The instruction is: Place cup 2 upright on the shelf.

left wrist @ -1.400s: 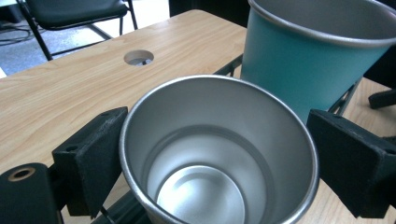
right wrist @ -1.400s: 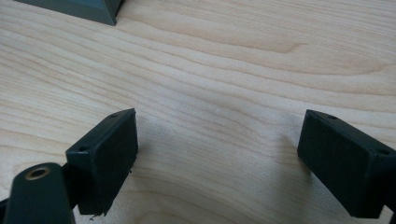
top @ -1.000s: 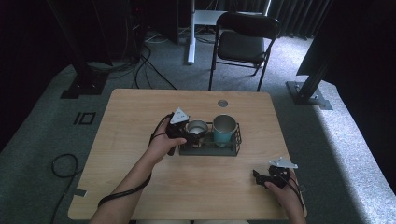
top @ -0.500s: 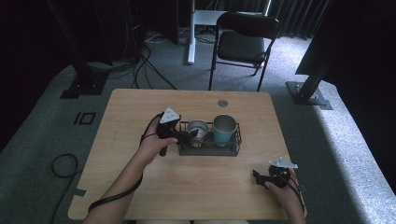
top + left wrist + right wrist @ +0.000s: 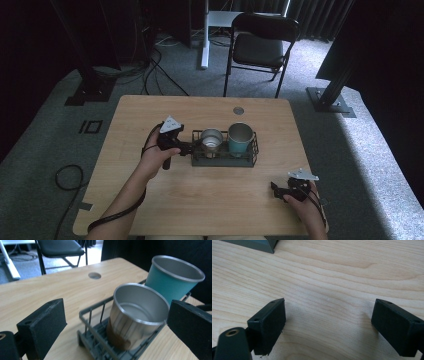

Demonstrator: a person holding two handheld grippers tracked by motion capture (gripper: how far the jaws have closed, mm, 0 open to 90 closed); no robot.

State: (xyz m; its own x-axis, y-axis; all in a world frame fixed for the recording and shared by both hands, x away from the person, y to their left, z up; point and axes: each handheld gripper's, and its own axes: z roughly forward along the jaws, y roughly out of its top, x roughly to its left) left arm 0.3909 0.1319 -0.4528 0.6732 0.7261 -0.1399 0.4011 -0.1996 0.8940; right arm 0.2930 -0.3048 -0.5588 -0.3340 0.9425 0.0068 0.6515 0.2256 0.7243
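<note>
Step in hand: judged from the layout, the work is loading metal cups into the wire rack [image 5: 247, 159]; the steel cup [image 5: 211, 140] already stands upright in the rack's left compartment.

Left gripper: the left gripper [image 5: 189, 148] sits just left of the rack, level with the table and pointing at the steel cup [image 5: 137, 315]; its jaws stand wide apart with nothing pressed between them, and the cup lies beyond the pads, not touched.

Right gripper: the right gripper [image 5: 275, 189] rests low near the table's front right corner, well apart from the rack; in its own view its jaws are spread over bare wood and hold nothing.

Steel cup: upright, mouth up, empty inside as far as the left gripper view shows, with a brown band round its base.

Teal cup: the teal cup [image 5: 240, 138] stands upright in the right compartment, just beside the steel one; whether their rims touch I cannot tell.

Rack: dark grey wire basket [image 5: 92, 338] near the middle of the wooden table [image 5: 150, 210], both compartments filled.

Progress: both cups appear seated, so this placing step looks complete.

Next move calls for: probably drawing the left gripper clear of the rack wall, keeping the open jaws from catching the wire rim or nudging the rack sideways.
</note>
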